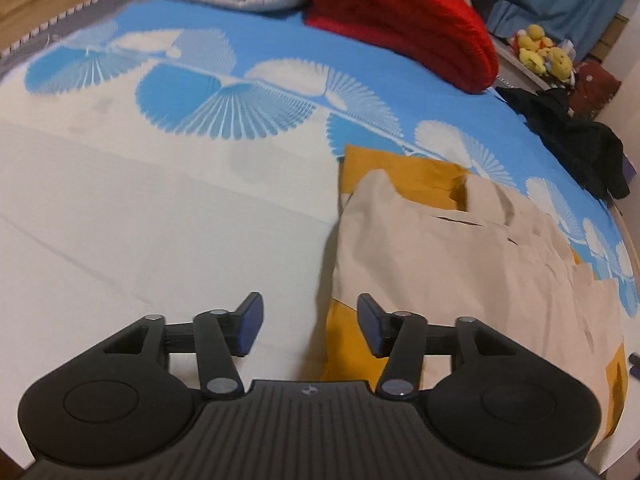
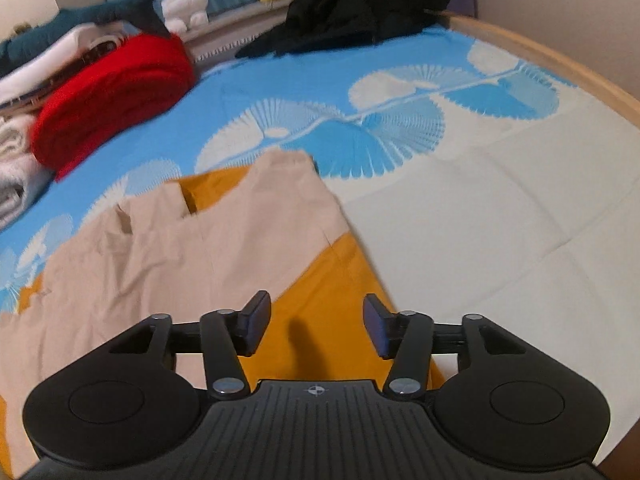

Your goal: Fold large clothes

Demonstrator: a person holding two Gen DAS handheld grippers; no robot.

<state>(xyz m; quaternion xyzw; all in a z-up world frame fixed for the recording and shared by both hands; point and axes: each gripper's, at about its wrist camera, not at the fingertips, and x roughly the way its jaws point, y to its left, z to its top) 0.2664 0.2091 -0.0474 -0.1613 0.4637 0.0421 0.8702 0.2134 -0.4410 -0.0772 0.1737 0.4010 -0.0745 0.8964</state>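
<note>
While the beige-and-mustard cloth garment (image 1: 460,248) lies folded on the blue-and-white patterned bed sheet (image 1: 160,208), my left tongs (image 1: 310,328) hang released over its edge, gripping nothing, and my right tongs (image 2: 316,326) gape empty above its mustard part.

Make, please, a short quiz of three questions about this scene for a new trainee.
1. True or false: the left gripper holds a fold of the beige garment.
2. Which colour is the rolled blanket at the far side of the bed? A) green B) red C) purple
3. What lies directly under the beige garment?

Key
1. False. Its jaws stand open and empty; the right gripper is open and empty too.
2. B.
3. A mustard yellow cloth, spread on the blue and white bedsheet.
</note>
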